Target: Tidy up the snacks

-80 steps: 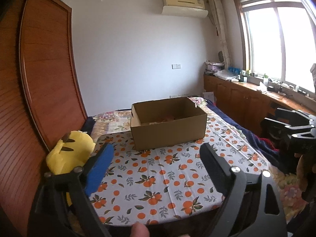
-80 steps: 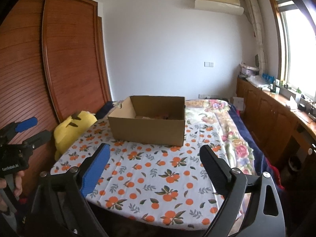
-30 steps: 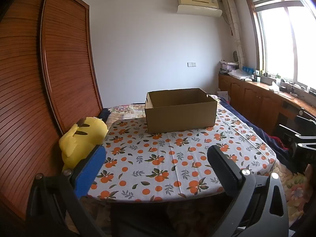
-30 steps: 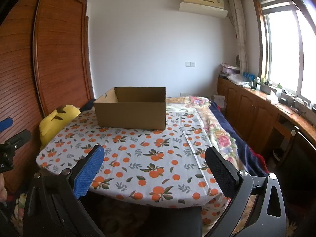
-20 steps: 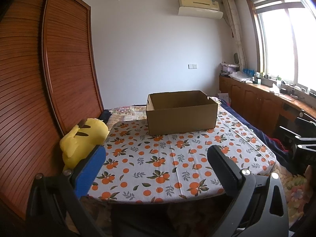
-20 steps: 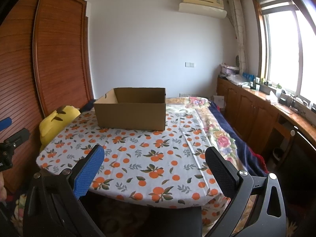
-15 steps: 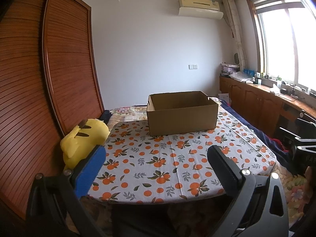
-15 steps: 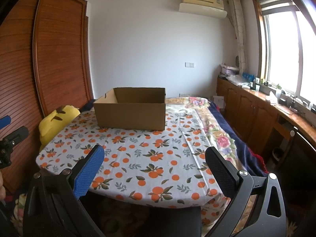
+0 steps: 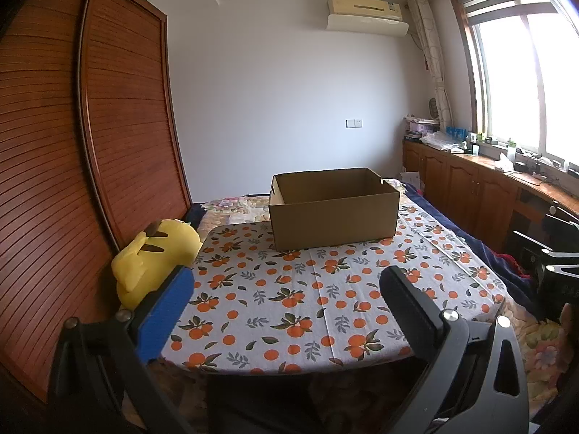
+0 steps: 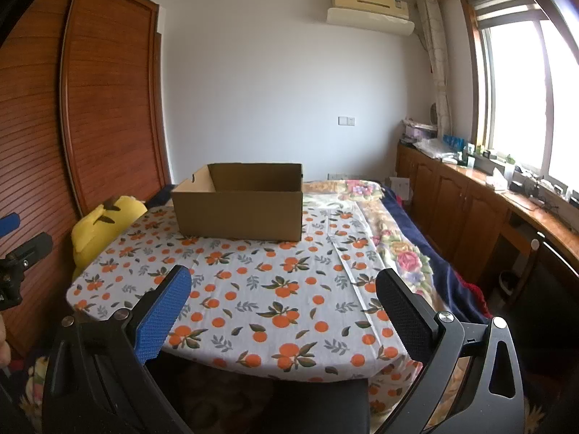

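Note:
An open brown cardboard box (image 9: 333, 213) (image 10: 240, 213) stands at the far end of a table (image 9: 296, 311) (image 10: 275, 303) covered with an orange-print cloth. From this low angle its inside is hidden, and no loose snacks show on the cloth. My left gripper (image 9: 286, 278) hangs open in front of the table's near edge, with nothing between its fingers. My right gripper (image 10: 283, 276) is open and empty too, at about the same distance from the box. Each gripper shows at the edge of the other's view.
A yellow plush toy (image 9: 155, 256) (image 10: 101, 228) leans at the table's left side against a slatted wooden wardrobe (image 9: 72, 166). A bed with a floral cover (image 10: 401, 253) lies to the right. Wooden cabinets (image 10: 470, 213) run under the window.
Since 2.7 s ago both grippers have drawn back from the table and dropped lower, so the box's inside no longer shows. Over the last half second they hardly move.

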`<state>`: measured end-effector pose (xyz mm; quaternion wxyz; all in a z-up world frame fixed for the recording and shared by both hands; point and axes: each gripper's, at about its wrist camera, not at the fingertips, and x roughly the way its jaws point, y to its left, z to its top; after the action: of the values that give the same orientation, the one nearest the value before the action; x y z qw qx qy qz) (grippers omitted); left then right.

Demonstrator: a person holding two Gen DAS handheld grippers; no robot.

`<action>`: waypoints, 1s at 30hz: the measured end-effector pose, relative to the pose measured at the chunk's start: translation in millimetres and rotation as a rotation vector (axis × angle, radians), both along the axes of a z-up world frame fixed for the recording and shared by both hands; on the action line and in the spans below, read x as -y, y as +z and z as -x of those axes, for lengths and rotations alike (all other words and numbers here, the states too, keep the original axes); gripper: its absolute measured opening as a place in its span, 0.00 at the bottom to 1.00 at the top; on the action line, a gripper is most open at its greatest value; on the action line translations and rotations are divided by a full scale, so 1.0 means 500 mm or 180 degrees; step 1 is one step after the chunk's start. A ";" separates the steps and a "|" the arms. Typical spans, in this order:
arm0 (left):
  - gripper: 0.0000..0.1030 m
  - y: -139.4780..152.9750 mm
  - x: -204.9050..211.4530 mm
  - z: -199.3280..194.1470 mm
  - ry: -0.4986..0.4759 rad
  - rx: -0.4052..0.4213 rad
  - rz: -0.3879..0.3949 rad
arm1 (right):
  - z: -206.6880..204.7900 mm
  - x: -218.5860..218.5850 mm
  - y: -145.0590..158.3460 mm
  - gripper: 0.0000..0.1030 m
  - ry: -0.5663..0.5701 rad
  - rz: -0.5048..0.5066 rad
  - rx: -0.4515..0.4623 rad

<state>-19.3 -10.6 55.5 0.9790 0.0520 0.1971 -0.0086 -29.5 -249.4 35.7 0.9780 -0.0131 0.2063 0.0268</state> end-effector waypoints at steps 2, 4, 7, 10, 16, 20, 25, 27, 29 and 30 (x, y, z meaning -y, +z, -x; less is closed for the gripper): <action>1.00 0.000 0.000 0.000 0.0002 0.0001 -0.0003 | 0.002 -0.002 0.002 1.00 -0.0004 0.0003 0.0008; 1.00 0.000 0.000 0.001 -0.0002 0.0000 0.0003 | 0.002 -0.002 0.002 1.00 -0.0003 0.0003 0.0004; 1.00 0.000 0.001 0.001 0.0003 0.0000 0.0000 | 0.002 -0.002 0.002 1.00 -0.0003 0.0001 0.0003; 1.00 0.001 0.001 0.001 -0.0002 -0.0005 0.0001 | 0.003 -0.002 0.003 1.00 0.0000 0.0000 0.0008; 1.00 0.001 0.003 0.003 -0.0013 -0.0001 0.0005 | 0.002 -0.002 0.002 1.00 -0.0011 0.0006 0.0016; 1.00 0.000 0.004 0.004 -0.0010 0.0003 -0.0001 | 0.003 -0.005 0.003 1.00 -0.0015 0.0010 0.0024; 1.00 0.000 0.004 0.004 -0.0011 0.0004 -0.0002 | 0.003 -0.005 0.003 1.00 -0.0014 0.0008 0.0024; 1.00 0.000 0.004 0.004 -0.0011 0.0002 -0.0002 | 0.003 -0.005 0.003 1.00 -0.0014 0.0010 0.0022; 1.00 0.001 0.004 0.005 -0.0011 -0.0001 0.0001 | 0.003 -0.006 0.004 1.00 -0.0012 0.0009 0.0018; 1.00 0.000 0.004 0.005 -0.0009 0.0004 -0.0002 | 0.003 -0.007 0.005 1.00 -0.0011 0.0009 0.0017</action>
<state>-21.8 -12.4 55.7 0.9791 0.0525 0.1964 -0.0099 -30.8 -245.9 37.9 0.9786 -0.0141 0.2038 0.0247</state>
